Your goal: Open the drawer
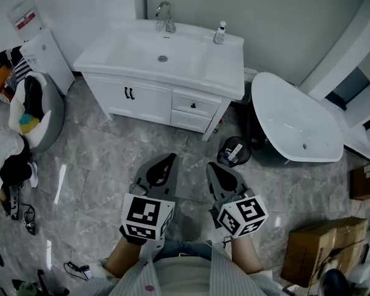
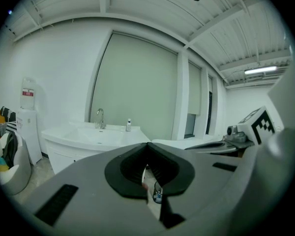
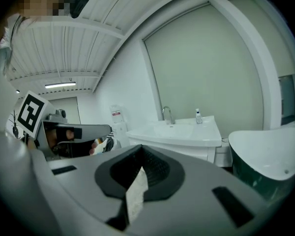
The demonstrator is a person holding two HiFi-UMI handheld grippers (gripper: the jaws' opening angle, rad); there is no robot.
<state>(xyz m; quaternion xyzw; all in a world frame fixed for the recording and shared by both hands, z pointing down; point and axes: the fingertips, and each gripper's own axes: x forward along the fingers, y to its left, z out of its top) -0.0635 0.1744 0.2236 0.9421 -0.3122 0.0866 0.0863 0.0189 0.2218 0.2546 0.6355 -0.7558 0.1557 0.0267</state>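
A white vanity stands against the far wall, with a sink on top. Its right part has an upper drawer with a small black knob and a lower drawer; both look closed. Black handles mark the cabinet doors on the left. My left gripper and right gripper are held side by side over the grey floor, well short of the vanity, pointing toward it. Both are shut with nothing between the jaws. The vanity shows in the left gripper view and the right gripper view.
A white bathtub stands right of the vanity, with a small black bin in front of it. Cardboard boxes lie at the right. A water dispenser and a padded seat with things on it are at the left.
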